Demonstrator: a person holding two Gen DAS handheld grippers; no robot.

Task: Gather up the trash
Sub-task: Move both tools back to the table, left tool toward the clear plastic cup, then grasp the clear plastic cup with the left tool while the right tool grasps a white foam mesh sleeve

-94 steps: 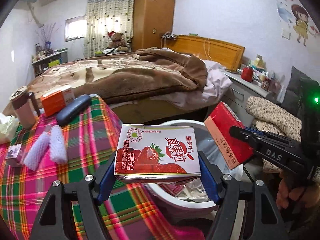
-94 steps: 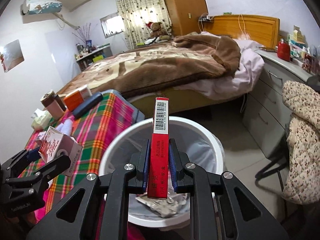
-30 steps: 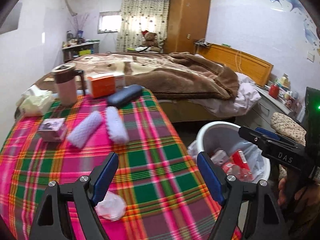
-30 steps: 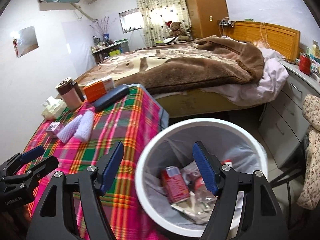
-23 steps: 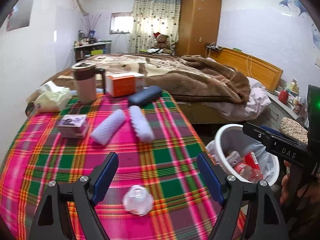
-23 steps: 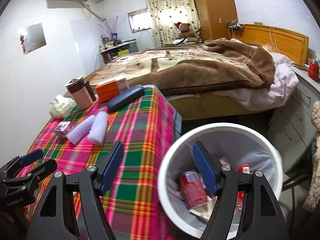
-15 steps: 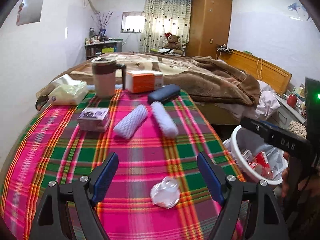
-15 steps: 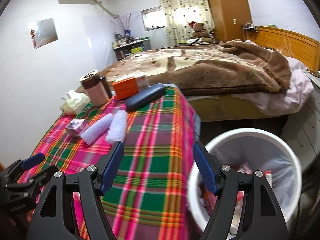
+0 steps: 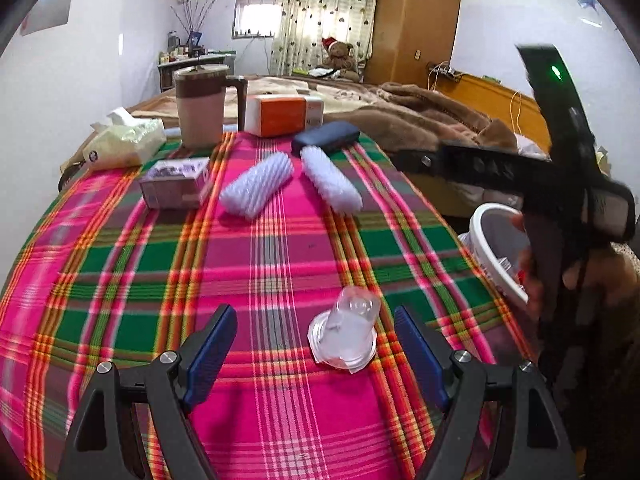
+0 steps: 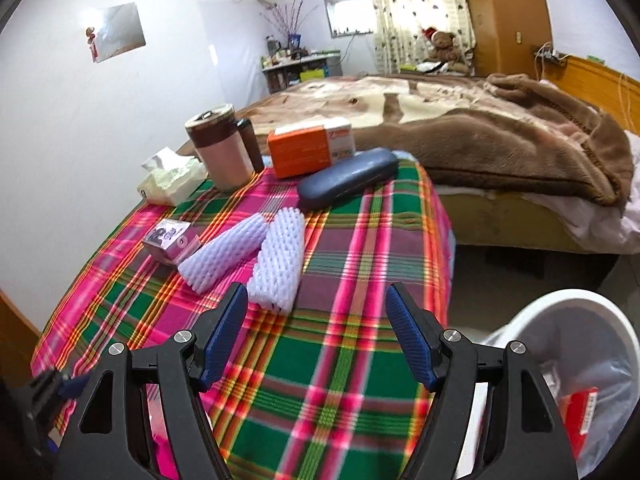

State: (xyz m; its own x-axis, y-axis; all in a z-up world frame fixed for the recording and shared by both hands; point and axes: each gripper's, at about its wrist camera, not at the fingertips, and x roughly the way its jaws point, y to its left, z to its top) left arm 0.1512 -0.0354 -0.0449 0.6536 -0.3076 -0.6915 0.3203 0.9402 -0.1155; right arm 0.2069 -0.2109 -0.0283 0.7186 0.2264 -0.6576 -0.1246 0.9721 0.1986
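A clear plastic cup [image 9: 347,334] lies mouth-down on the plaid tablecloth [image 9: 280,240], just ahead of my left gripper [image 9: 316,350], which is open and empty. Two white foam net sleeves [image 9: 256,186] [image 9: 330,184] lie further back; they also show in the right wrist view [image 10: 222,254] [image 10: 278,260]. My right gripper [image 10: 316,334] is open and empty above the cloth, close to the nearer sleeve. The white trash bin [image 10: 592,320] stands off the table's right edge, with red packaging [image 10: 576,412] inside. The bin also shows in the left wrist view [image 9: 492,248].
At the table's back stand a brown-lidded mug [image 10: 222,148], an orange box [image 10: 308,148], a dark glasses case [image 10: 346,184], a tissue pack [image 10: 172,180] and a small purple box [image 10: 170,240]. A bed with a brown blanket [image 10: 480,132] lies behind.
Both grippers dropped their cartons into the bin, opened, and swung left over the table. The plastic cup has come close to my left gripper; the foam sleeves are now near my right.
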